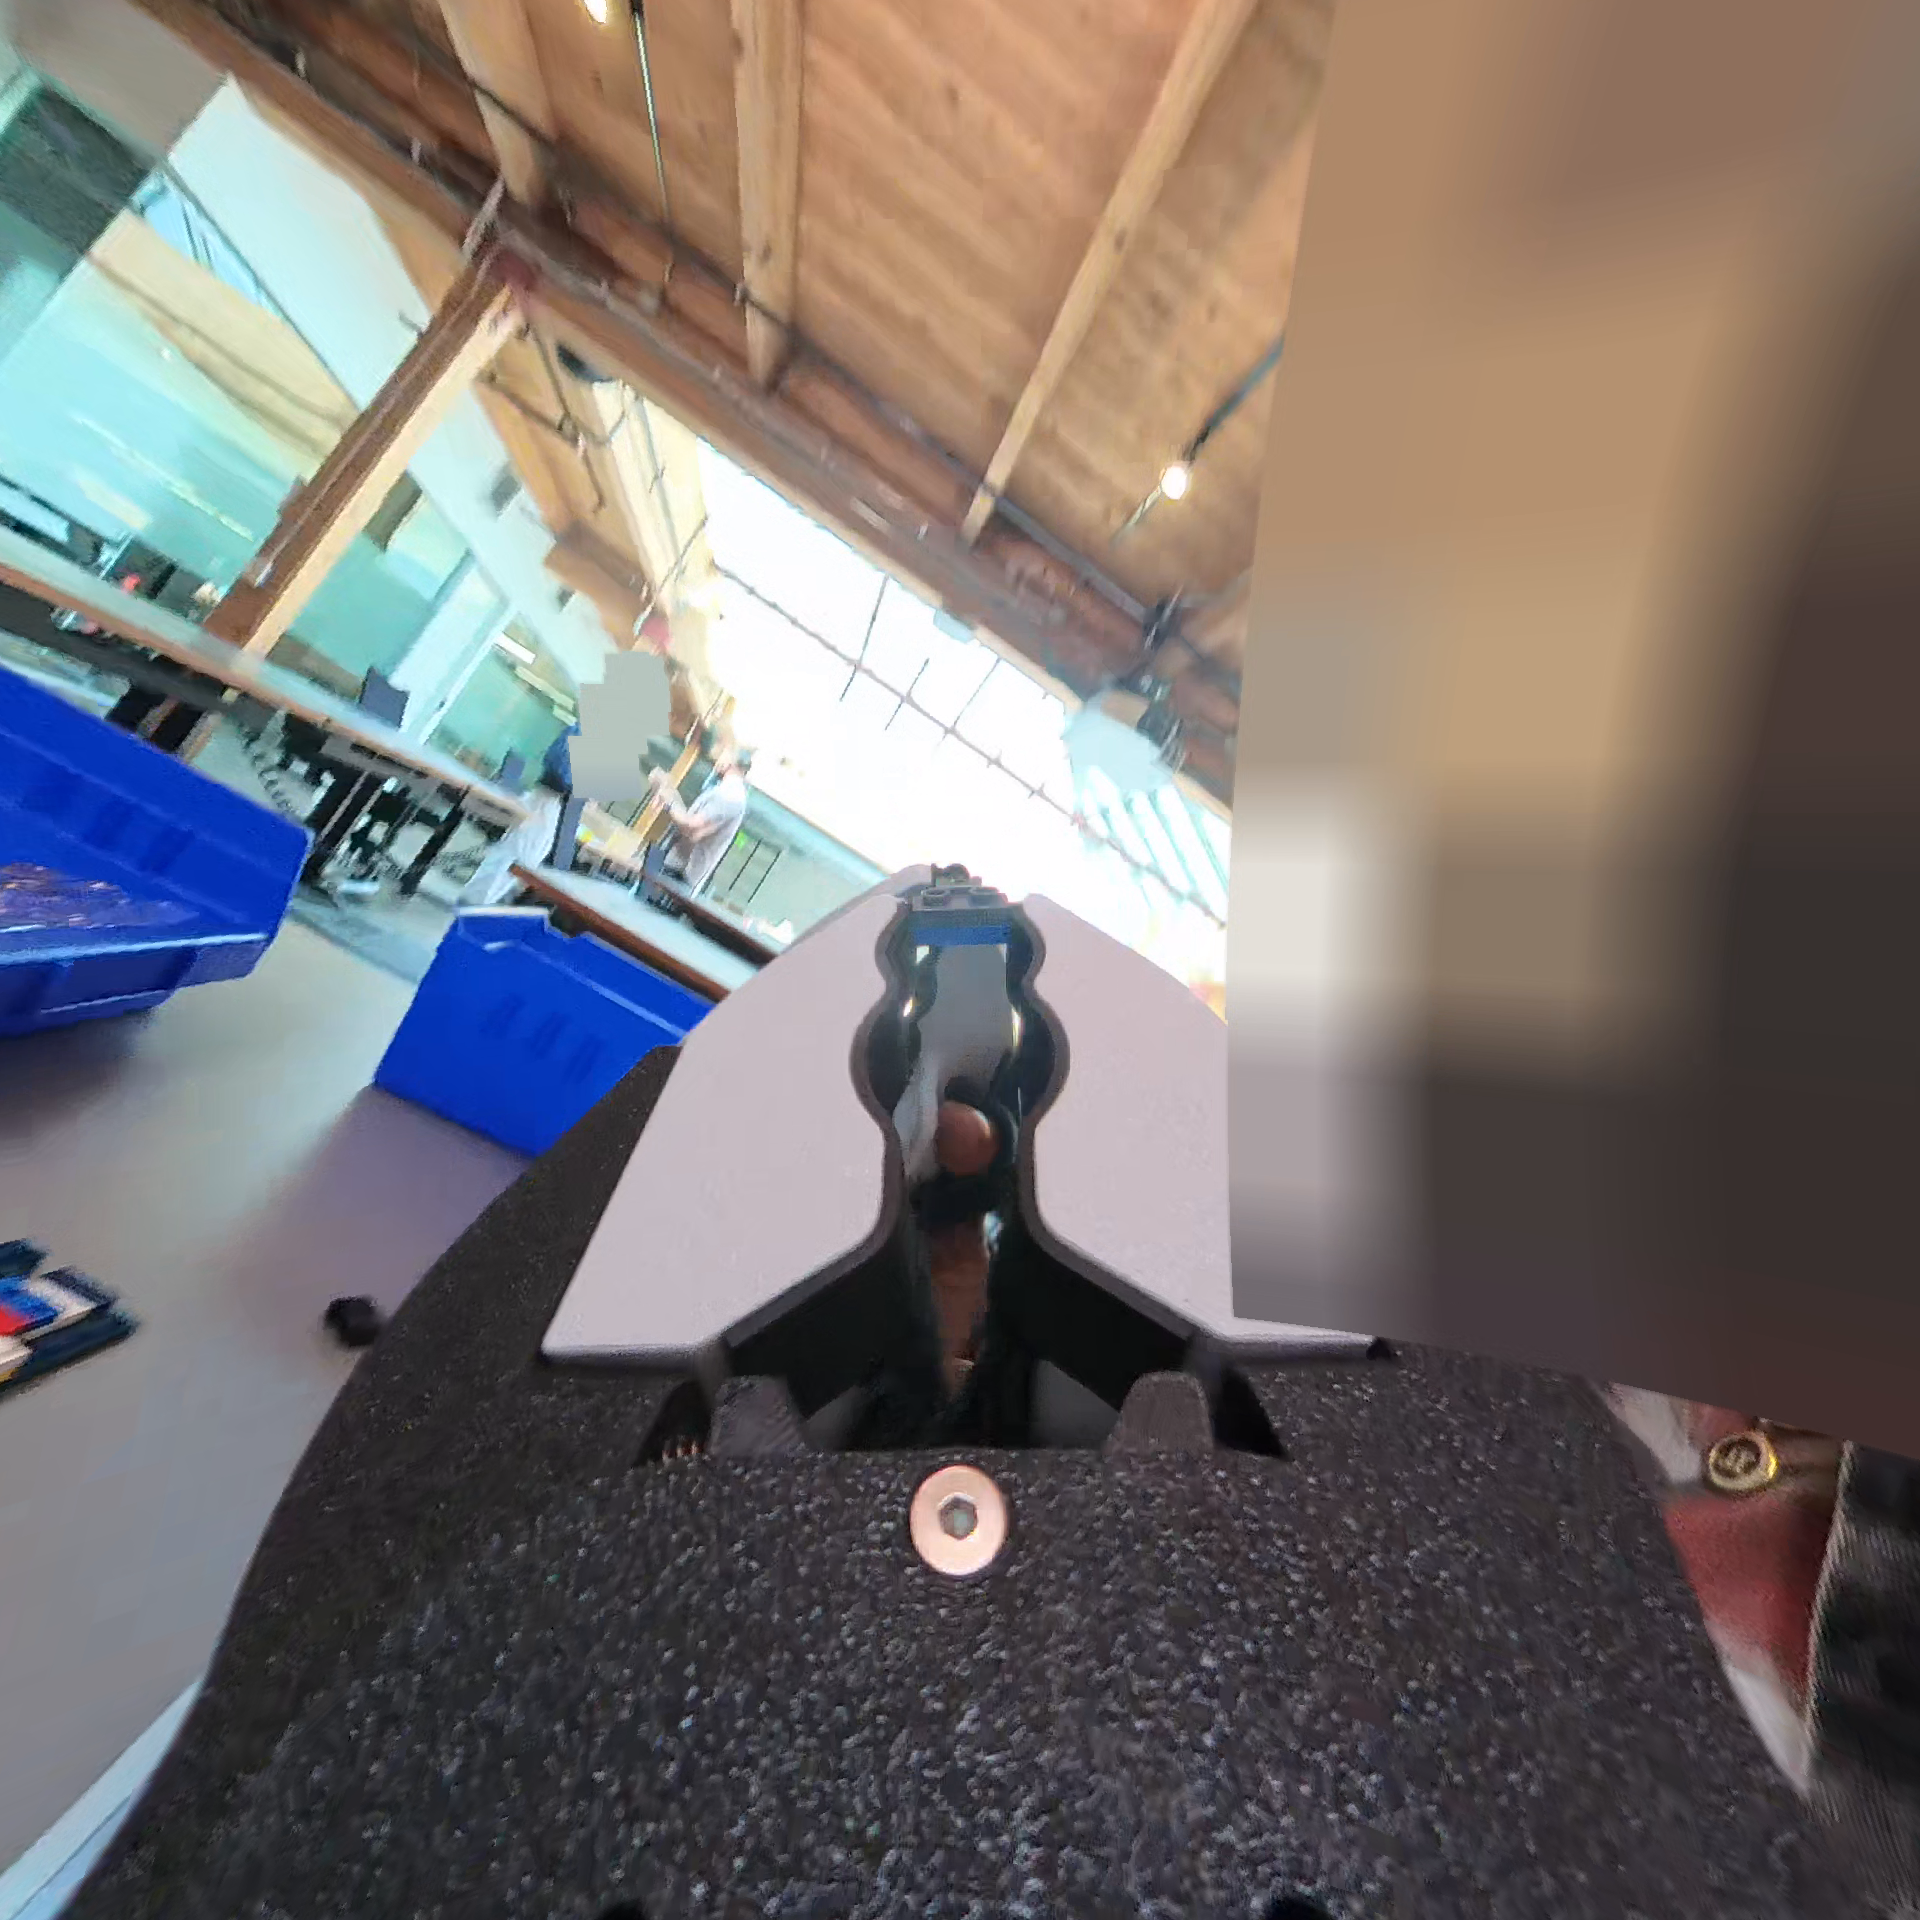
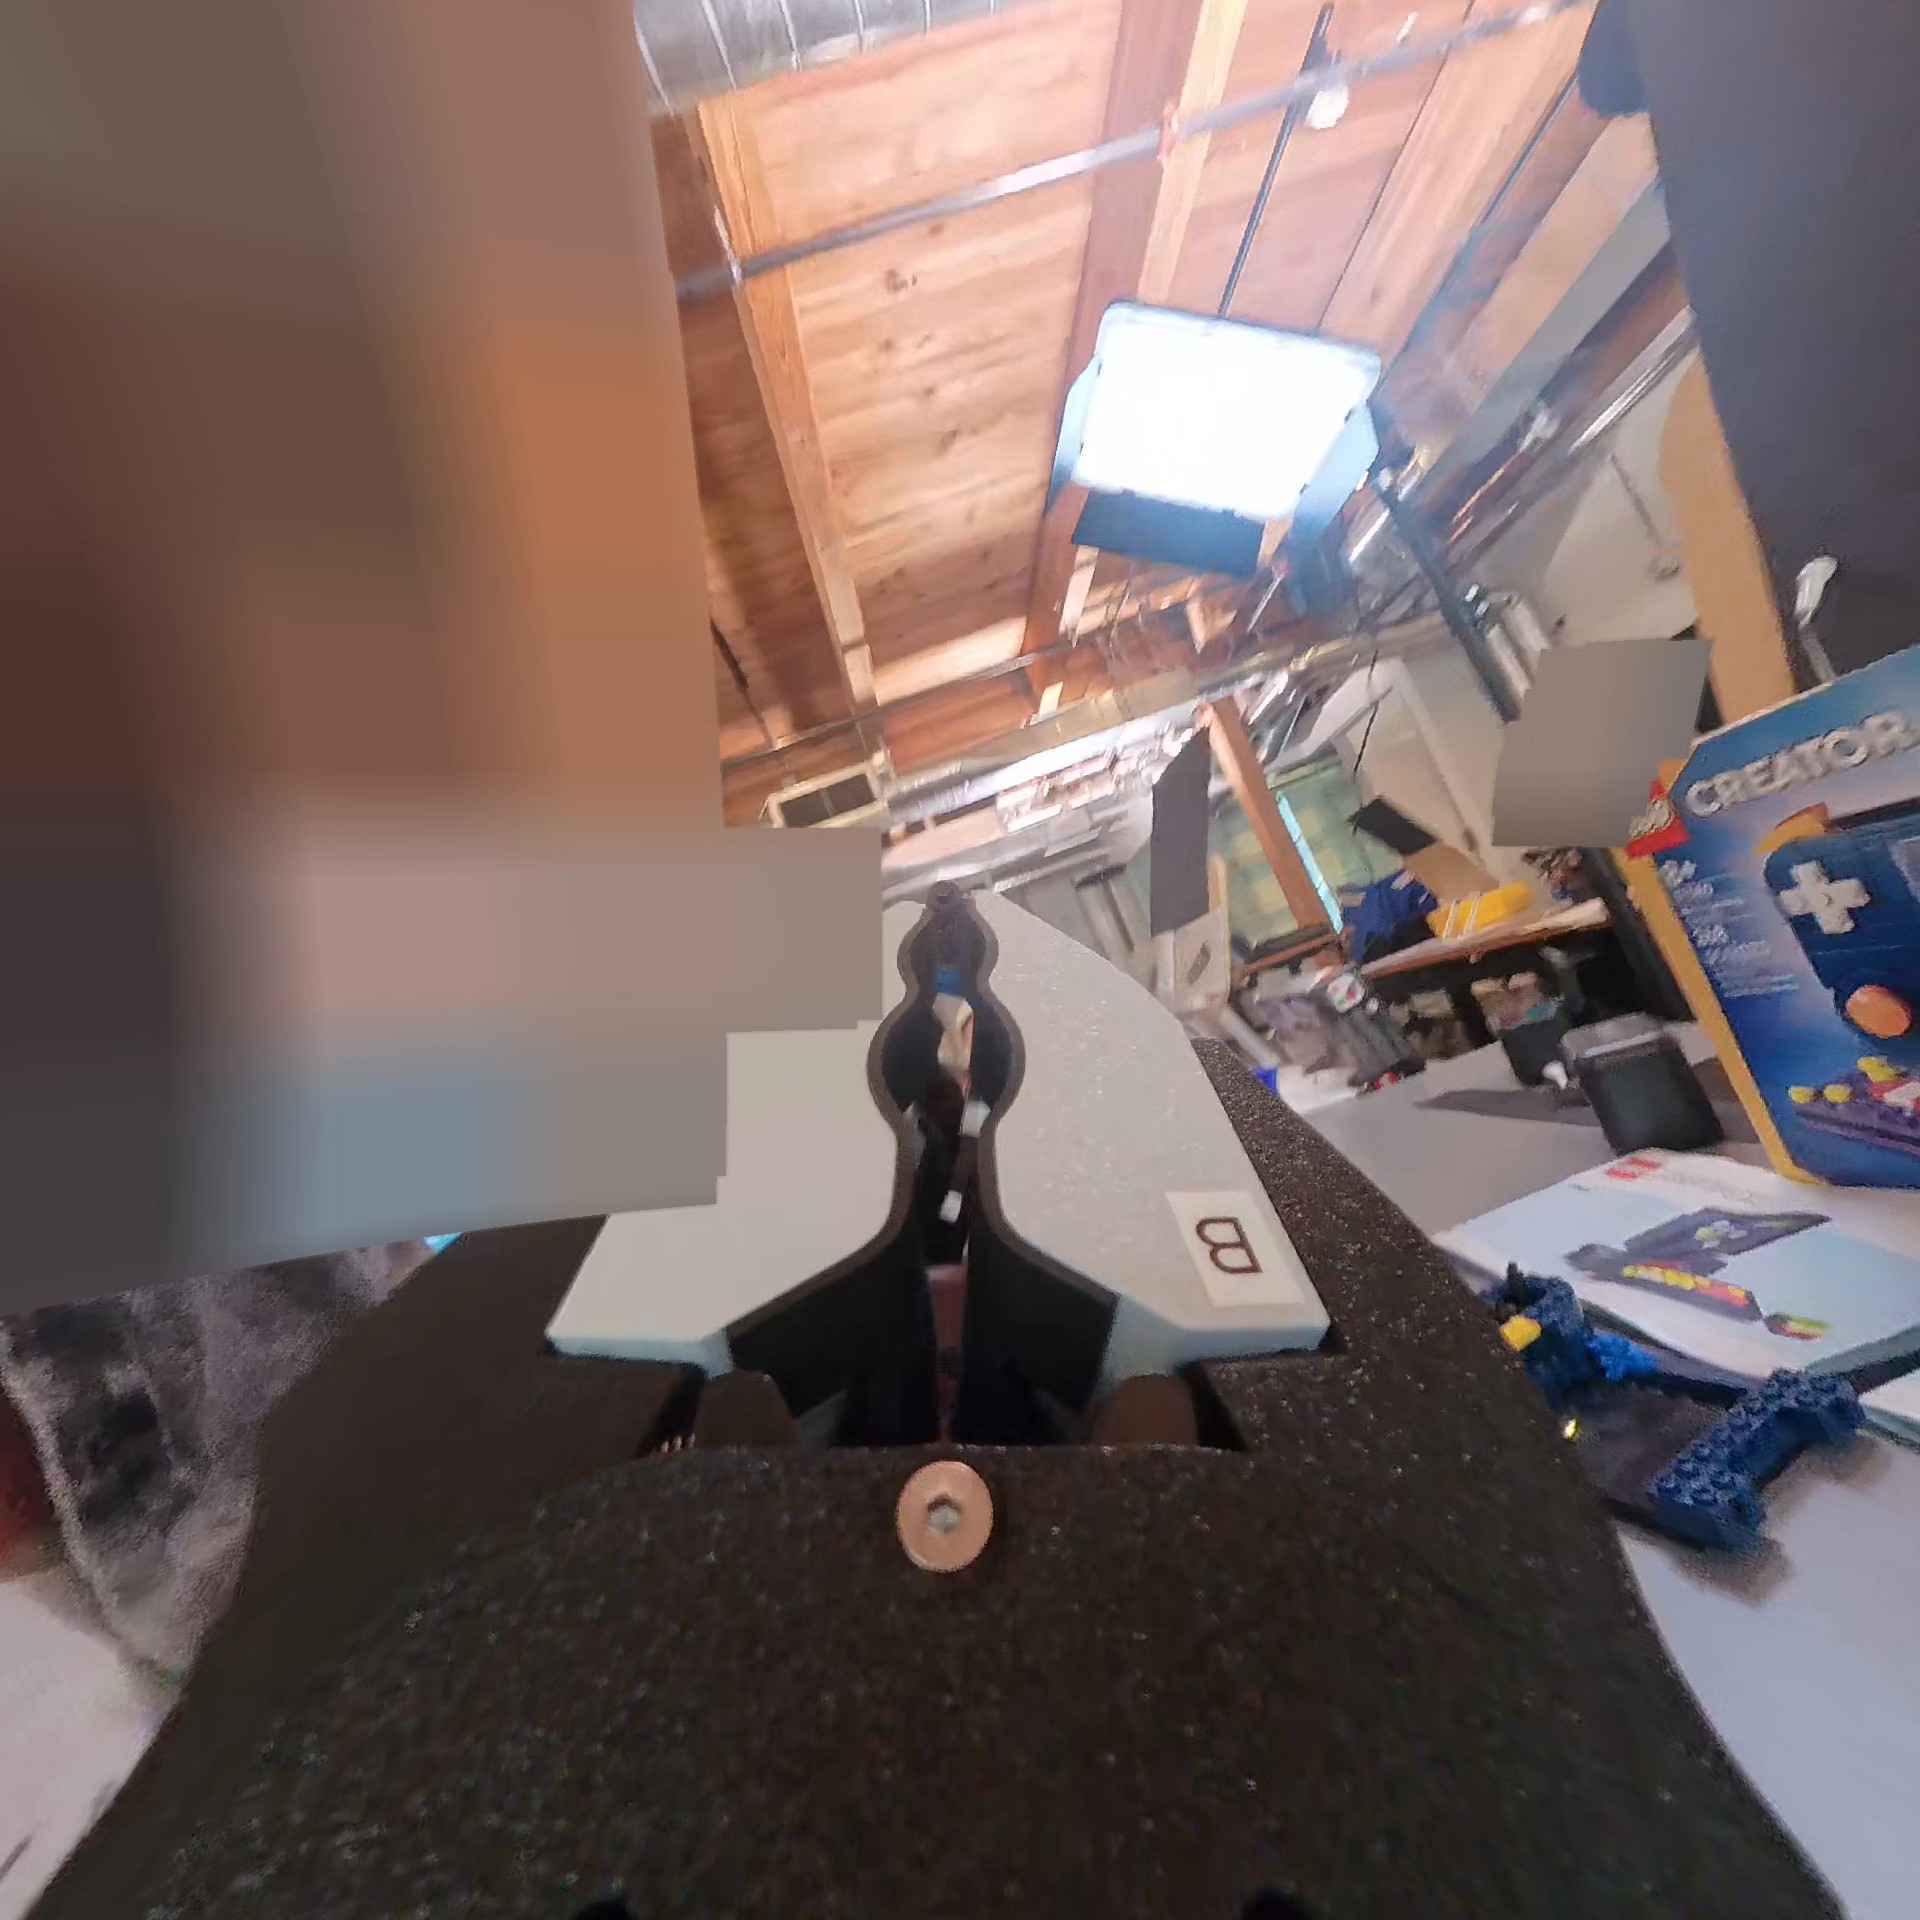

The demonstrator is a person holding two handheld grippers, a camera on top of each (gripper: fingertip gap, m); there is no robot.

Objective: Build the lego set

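Left gripper (image 1: 961,914) tilting up off table (image 1: 177,1122), fingers pinching small dark toy brick (image 1: 958,902) sitting over blue piece at tips. Right gripper (image 2: 945,914) fingers nearly touching, squeezing thin dark piece (image 2: 943,902). Blue bins (image 1: 520,1049) sitting left; box (image 2: 1808,935), booklet (image 2: 1683,1278), blue brick build (image 2: 1725,1444) lying right.

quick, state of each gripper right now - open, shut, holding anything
Left gripper: shut on a small dark brick piece with a blue underside.
Right gripper: shut on a thin dark piece at its tips.
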